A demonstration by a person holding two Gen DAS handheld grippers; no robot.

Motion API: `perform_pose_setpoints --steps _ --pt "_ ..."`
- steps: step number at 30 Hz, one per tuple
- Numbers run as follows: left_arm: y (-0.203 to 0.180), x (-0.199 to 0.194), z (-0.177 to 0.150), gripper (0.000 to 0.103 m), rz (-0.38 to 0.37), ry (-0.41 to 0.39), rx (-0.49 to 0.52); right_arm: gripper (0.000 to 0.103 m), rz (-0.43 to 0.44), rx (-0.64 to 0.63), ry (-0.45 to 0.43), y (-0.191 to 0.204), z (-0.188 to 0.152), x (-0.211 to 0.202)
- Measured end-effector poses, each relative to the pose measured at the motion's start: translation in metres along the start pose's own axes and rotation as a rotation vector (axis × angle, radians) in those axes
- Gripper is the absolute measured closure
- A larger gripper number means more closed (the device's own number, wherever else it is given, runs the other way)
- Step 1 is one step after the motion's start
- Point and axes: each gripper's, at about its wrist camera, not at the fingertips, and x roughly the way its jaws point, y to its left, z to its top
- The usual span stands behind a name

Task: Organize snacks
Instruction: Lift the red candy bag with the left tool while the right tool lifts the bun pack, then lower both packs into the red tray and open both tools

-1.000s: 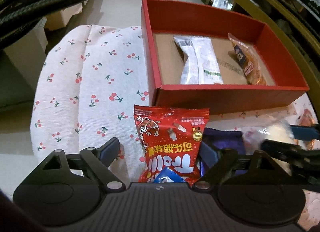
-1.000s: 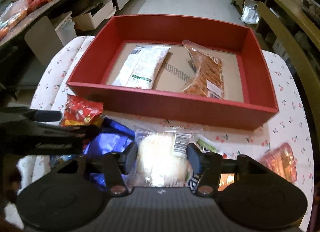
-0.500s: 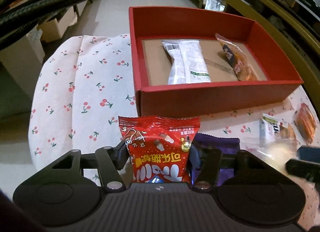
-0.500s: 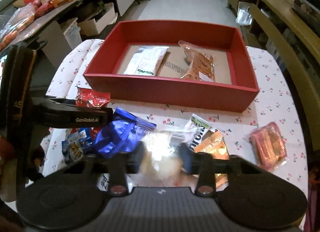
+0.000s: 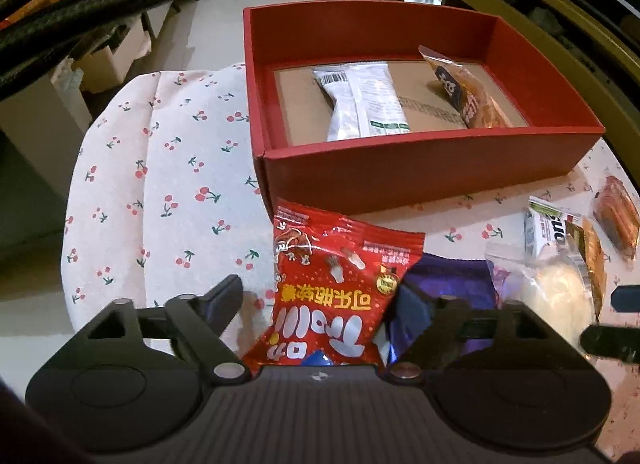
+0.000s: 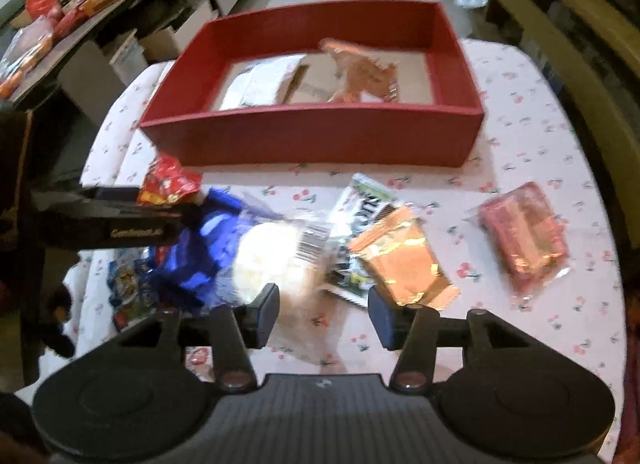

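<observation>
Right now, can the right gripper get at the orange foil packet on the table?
Probably yes: the right gripper is open, holds nothing, and the orange foil packet lies uncovered just ahead of its right-hand finger.

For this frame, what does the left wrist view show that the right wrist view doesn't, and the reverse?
Only the left wrist view shows the left claw open, its fingers apart around the red gummy bag, and that bag's full printed face.

Only the right wrist view shows the right claw open over bare tablecloth, the whole pink-wrapped pack, the orange foil packet, and a side bench with more snacks.

Both show the red box holding a white packet and an orange packet, plus the blue bag and clear-wrapped white bun.
</observation>
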Motion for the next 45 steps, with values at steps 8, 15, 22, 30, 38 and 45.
perform_pose_setpoints --steps 8,15,22,30,38,45 --pt "0.008 0.009 0.003 0.008 -0.047 0.031 -0.077 0.023 0.002 -0.024 0.013 0.028 0.014 0.019" --pt "0.006 0.011 0.000 0.005 -0.045 0.009 -0.056 0.029 -0.061 -0.046 0.077 0.033 0.001 0.044" --pt "0.008 -0.002 -0.002 0.041 -0.083 0.011 -0.064 0.031 -0.086 -0.050 0.049 0.022 -0.010 0.025" --pt "0.002 -0.020 -0.012 0.045 -0.092 -0.005 -0.101 0.031 -0.060 -0.052 -0.032 0.017 -0.018 -0.015" --pt "-0.017 -0.055 -0.007 0.045 -0.110 -0.073 -0.090 0.031 -0.066 -0.041 -0.094 0.014 -0.011 -0.037" --pt "-0.017 -0.045 0.009 0.046 -0.157 -0.061 -0.100 0.031 -0.083 -0.036 -0.078 0.017 0.010 -0.019"
